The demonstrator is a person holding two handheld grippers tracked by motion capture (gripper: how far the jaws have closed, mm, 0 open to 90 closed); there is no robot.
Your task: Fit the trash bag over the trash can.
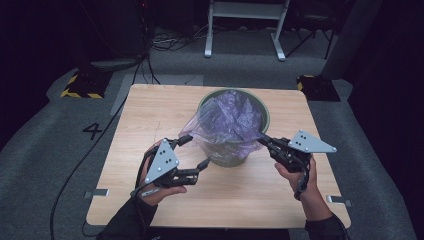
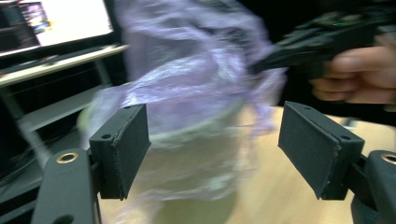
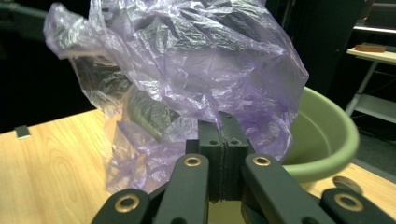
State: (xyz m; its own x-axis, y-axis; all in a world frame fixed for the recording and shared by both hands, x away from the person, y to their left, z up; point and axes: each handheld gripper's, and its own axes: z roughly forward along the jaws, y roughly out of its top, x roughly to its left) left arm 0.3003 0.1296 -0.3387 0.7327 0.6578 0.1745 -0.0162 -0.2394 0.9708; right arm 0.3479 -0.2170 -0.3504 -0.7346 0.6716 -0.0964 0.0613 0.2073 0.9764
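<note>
Table (image 1: 150,115) of pale wood carries, as we see from the high view, one green bin (image 1: 265,112) standing between the two grippers and just ahead of both. One purple plastic bag (image 1: 227,122) lines the bin, billowing above the rim and draping down the outer wall on the side facing the left gripper (image 1: 192,152).

We count two grippers, each held in one hand. The right gripper (image 1: 264,140) reaches the bag at the bin's rim; in the right gripper view its jaws stand pressed together, and we see the film of the bag (image 3: 187,74) pinched between them, with the bin's rim (image 3: 336,140) curving away to one side behind it.

The left gripper sits just beside the draped part of the bag. Its jaws stand wide apart, and in the left gripper view we see the bag (image 2: 196,88) ahead of the gap, blurred, with neither pad touching it. The pads (image 2: 126,140) grip nothing. Farther off in that view, the right gripper (image 2: 264,63) meets the bag.
</note>
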